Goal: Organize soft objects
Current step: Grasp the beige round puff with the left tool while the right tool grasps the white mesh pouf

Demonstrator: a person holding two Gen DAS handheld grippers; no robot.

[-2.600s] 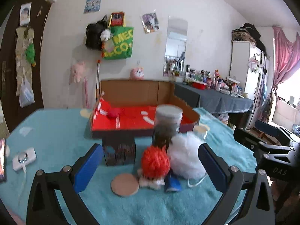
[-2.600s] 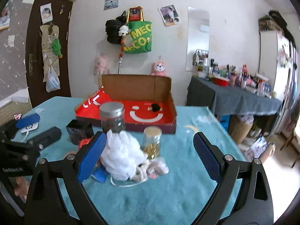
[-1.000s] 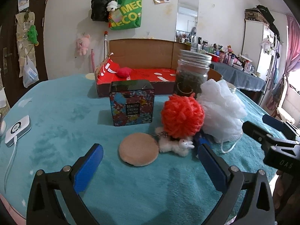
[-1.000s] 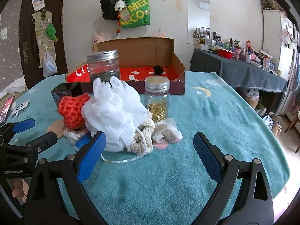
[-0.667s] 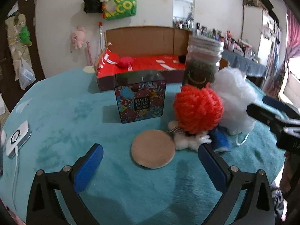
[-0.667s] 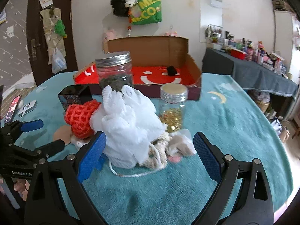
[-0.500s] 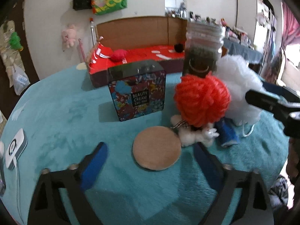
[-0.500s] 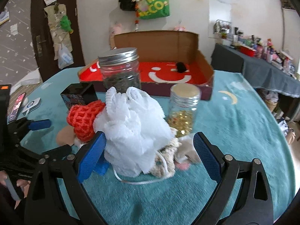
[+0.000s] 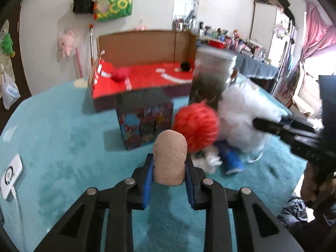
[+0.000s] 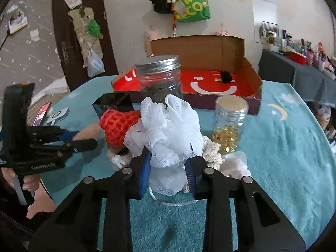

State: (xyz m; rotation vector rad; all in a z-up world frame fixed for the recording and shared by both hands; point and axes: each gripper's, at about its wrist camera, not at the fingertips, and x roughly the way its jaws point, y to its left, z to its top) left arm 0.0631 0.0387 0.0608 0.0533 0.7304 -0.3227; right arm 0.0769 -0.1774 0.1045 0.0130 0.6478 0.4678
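From the left wrist view, at about nine o'clock a white charger (image 9: pixel 11 173) lies on the teal tablecloth (image 9: pixel 63 138). At the centre the left gripper (image 9: pixel 169 169) is closing its jaws on the tan round pad (image 9: pixel 169 157), which stands on edge between the blue pads, its flat faces against them and its top toward twelve o'clock. Just past it, at twelve to one o'clock, sit the patterned box (image 9: pixel 145 121) and the orange knitted ball (image 9: pixel 196 126), with the open red-lined carton (image 9: pixel 145 77) farther off along the same line. From the right wrist view, the right gripper (image 10: pixel 168 171) is likewise closing its jaws, pinching the lower folds of the white mesh puff (image 10: pixel 168 130), whose bulk billows up toward twelve o'clock. A dark-filled jar (image 10: pixel 160 79) stands straight behind the puff and a gold-filled jar (image 10: pixel 230 124) sits at two o'clock. The carton lies dead ahead of both claws, so each load probably has to clear the box and jars first.
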